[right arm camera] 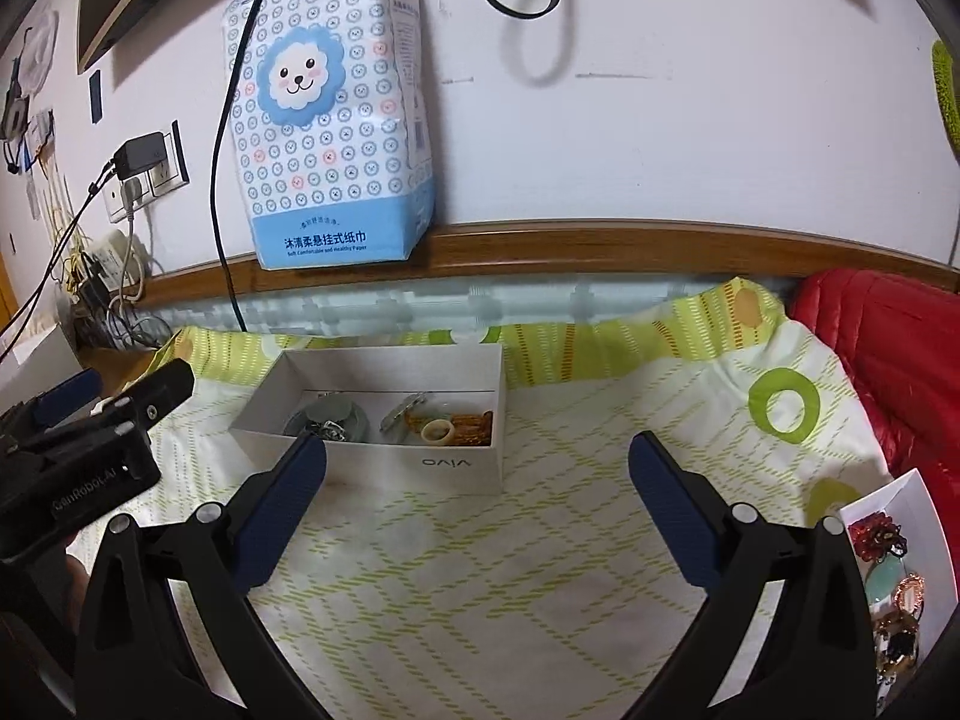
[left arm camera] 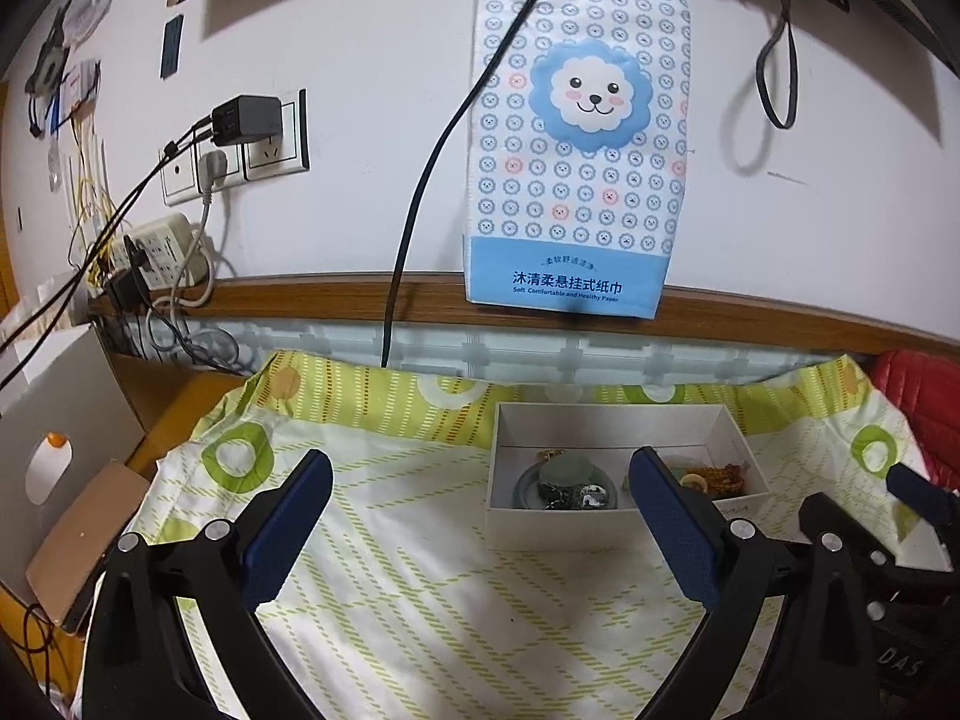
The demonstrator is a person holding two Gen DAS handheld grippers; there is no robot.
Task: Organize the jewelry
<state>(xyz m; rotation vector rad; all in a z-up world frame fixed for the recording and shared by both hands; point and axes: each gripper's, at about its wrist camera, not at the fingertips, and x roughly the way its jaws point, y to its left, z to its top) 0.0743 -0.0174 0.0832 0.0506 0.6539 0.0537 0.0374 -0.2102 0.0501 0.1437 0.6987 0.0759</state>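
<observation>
Left gripper (left arm camera: pixel 480 474) held low over the green-and-white patterned cloth (left arm camera: pixel 420 570), jaws spread wide, nothing between them. White box (left arm camera: pixel 612 429) ahead and slightly to the right, sitting on the cloth; near wall of the box partly overlapped by the right blue pad (left arm camera: pixel 672 516) in the left wrist view, whether touching or only in front could not be told. Inside the box: a grey-green dish (left arm camera: pixel 561 480) with a pale stone and shiny metal pieces on the left side, amber beads (left arm camera: pixel 717 477) and a pale ring on the right side.

Right gripper (right arm camera: pixel 477 468) likewise low over the cloth, jaws wide apart and empty. Same white box (right arm camera: pixel 384 360) ahead and to the left, its front wall printed "vivo" upside down, left pad (right arm camera: pixel 282 498) overlapping the box's near left corner in view. Pale ring (right arm camera: pixel 437 432) and amber beads near the box's right end, a metal clip (right arm camera: pixel 403 411) in the middle, the dish at the left end. Second white tray (right arm camera: pixel 918 498) just beside the right finger at the far right edge, holding a red flower-shaped piece (right arm camera: pixel 873 534), a pale green item and darker ornaments. Left gripper body seen at the left edge, beside the box.

Tissue pack (left arm camera: pixel 576 126) hung on the wall behind, red quilted fabric (right arm camera: pixel 888 348) to the right.
</observation>
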